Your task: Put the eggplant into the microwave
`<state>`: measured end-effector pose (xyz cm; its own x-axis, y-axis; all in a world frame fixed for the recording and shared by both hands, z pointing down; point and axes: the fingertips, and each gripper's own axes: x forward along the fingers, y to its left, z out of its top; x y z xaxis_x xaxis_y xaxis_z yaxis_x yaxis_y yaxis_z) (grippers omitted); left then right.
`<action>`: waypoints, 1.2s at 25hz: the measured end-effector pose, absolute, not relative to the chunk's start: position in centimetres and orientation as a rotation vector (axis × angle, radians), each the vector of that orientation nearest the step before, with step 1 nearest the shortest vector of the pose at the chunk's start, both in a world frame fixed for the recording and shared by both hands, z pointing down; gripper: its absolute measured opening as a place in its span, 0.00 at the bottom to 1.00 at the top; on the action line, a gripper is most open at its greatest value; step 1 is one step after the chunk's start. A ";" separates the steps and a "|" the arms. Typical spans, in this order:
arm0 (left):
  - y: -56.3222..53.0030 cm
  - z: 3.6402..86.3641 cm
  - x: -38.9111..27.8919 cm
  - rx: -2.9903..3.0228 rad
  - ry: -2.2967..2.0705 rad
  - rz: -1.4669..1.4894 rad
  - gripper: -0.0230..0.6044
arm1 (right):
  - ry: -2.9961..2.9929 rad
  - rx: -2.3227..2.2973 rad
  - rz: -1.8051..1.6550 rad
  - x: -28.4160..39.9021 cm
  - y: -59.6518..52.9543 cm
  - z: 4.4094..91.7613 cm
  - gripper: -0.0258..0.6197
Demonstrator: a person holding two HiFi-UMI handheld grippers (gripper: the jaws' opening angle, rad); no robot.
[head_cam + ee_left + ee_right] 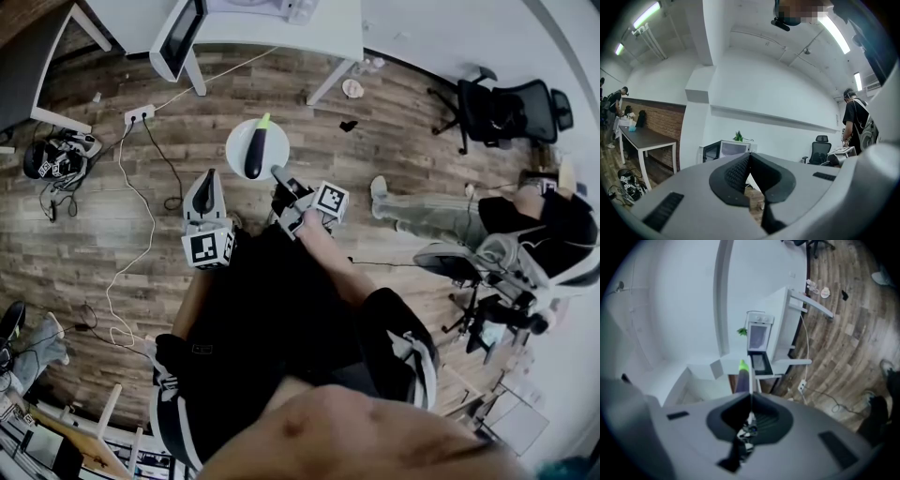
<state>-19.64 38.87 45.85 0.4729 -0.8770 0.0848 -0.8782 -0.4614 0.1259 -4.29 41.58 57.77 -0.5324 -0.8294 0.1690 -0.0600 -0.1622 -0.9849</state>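
Legible text, brands, numbers: none.
Left tool point(209, 178), marker cube point(211, 248), centre of frame: black-and-white square pattern, no letters.
Right tool point(278, 173), marker cube point(330, 200): likewise.
Microwave point(725, 151) front: too small to read.

Head view looks steeply down on the floor point(94, 216), with the microwave point(178, 36) far off at top. Left gripper view faces level across the room, with the microwave point(726, 150) distant. Right gripper view, rolled sideways, sights close along the plate point(750, 375) edge toward that same microwave point(757, 336).
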 end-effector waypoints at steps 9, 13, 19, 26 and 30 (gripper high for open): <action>37.6 45.7 -21.7 2.579 -1.505 -0.037 0.09 | 1.520 -1.041 -1.727 -6.1 40.2 57.7 0.10; 36.6 45.7 -22.5 2.585 -1.493 -0.052 0.09 | 1.510 -1.045 -1.723 -7.0 39.1 57.7 0.10; 35.5 46.4 -23.7 2.625 -1.447 -0.020 0.09 | 1.512 -1.049 -1.706 -8.5 37.4 58.3 0.10; 33.2 46.0 -24.2 2.630 -1.467 0.001 0.09 | 1.529 -0.987 -1.704 -10.1 34.0 57.7 0.10; 31.5 46.5 -23.9 2.601 -1.505 -0.026 0.09 | 1.558 -0.969 -1.722 -9.8 31.9 58.0 0.10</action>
